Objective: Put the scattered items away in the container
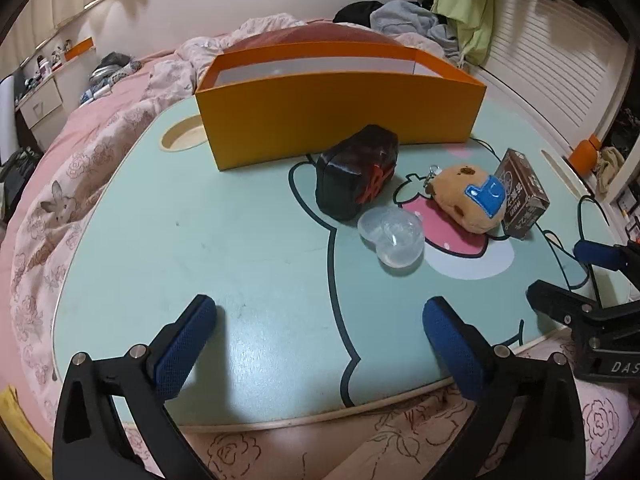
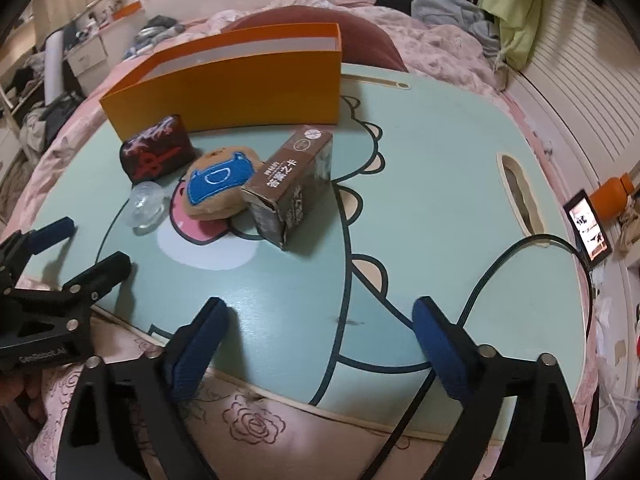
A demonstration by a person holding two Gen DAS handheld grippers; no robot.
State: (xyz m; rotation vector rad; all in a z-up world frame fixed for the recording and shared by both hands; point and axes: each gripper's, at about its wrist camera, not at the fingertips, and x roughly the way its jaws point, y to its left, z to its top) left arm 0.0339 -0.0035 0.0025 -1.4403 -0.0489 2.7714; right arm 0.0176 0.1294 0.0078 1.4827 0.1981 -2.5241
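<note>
Both your left gripper [image 1: 320, 320] and right gripper [image 2: 320, 322] hover spread wide and empty at the near edge while all four items cluster just near of the orange box [image 1: 340, 116], so watch that slippery clear capsule [image 1: 391, 237] — it can squirt away.

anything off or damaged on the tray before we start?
Nothing spilled or broken. The brown card box has an end flap slightly open. A black cable trails across the tray's right side. Four items lie outside the orange box. Both grippers open, empty.
</note>
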